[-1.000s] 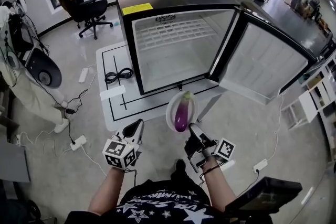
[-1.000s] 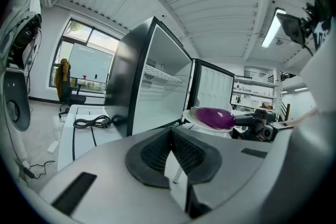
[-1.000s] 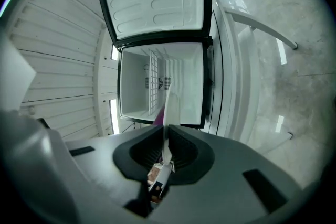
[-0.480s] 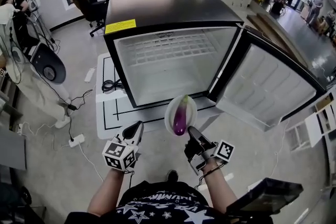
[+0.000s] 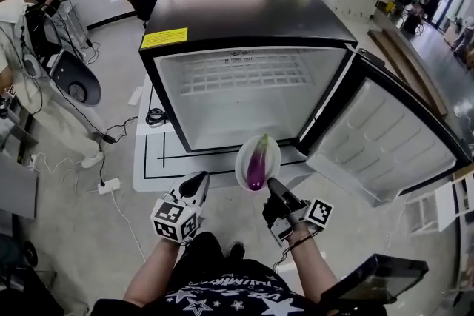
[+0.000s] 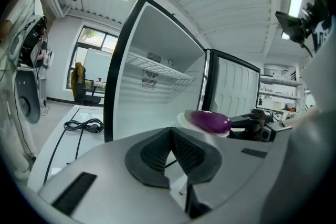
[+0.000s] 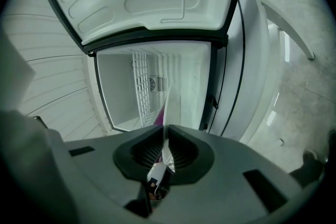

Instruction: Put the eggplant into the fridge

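Lower left of centre, the left gripper (image 5: 195,183) has its jaws pressed together, empty, while at centre the smooth, probably roll-prone eggplant (image 5: 256,163) lies loose on a white plate (image 5: 241,159), best kept level, its near rim pinched by the right gripper (image 5: 272,186), with the open fridge (image 5: 169,96) nearer than a second ago.

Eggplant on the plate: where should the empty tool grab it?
Pinch the eggplant across its fat purple middle, coming down from the left. It lies lengthwise on the plate, green stem toward the fridge, so its long sides are free. The right tool holds the plate's near rim. The left tool is shut, so it must open first.
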Demonstrator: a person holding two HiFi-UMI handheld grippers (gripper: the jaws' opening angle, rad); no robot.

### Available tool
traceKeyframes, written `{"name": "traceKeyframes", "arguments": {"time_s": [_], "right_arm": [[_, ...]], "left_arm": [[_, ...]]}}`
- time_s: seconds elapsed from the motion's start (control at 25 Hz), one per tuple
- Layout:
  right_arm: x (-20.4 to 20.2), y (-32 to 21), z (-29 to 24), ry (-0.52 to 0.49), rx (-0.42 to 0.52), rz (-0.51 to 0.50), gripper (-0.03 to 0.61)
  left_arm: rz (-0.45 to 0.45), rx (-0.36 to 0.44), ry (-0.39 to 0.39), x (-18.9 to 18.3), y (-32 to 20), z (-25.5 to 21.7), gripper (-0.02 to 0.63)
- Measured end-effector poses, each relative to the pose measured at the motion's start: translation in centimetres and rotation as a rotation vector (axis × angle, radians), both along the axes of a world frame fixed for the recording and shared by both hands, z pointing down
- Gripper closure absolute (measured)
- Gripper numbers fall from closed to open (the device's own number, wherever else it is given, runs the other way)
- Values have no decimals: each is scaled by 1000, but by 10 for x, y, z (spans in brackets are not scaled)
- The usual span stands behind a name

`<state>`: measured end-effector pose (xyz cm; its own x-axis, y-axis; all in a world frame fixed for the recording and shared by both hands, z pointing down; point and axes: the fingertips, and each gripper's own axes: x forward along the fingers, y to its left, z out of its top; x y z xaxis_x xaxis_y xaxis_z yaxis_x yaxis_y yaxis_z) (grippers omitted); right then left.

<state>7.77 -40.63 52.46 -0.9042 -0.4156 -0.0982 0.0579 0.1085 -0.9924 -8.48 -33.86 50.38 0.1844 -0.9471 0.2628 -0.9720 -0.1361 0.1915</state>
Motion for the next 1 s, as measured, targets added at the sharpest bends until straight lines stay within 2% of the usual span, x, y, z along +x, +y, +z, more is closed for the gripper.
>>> {"name": "traceKeyframes", "arguments": {"time_s": [0.2, 0.4, 0.64, 1.0], "right_arm": [[-18, -6, 7, 29, -14, -39, 555], [-36, -30, 7, 15, -26, 11, 555], [-59, -55, 14, 40, -33, 16, 555], [-85, -104, 14, 75, -51, 52, 555]], "left_arm": [[41, -15, -17, 3, -21, 7, 606], [26, -9, 28, -12, -49, 9, 606], [72, -27, 30, -21, -74, 20, 606], [116, -22, 86, -34, -121, 16, 606]]}}
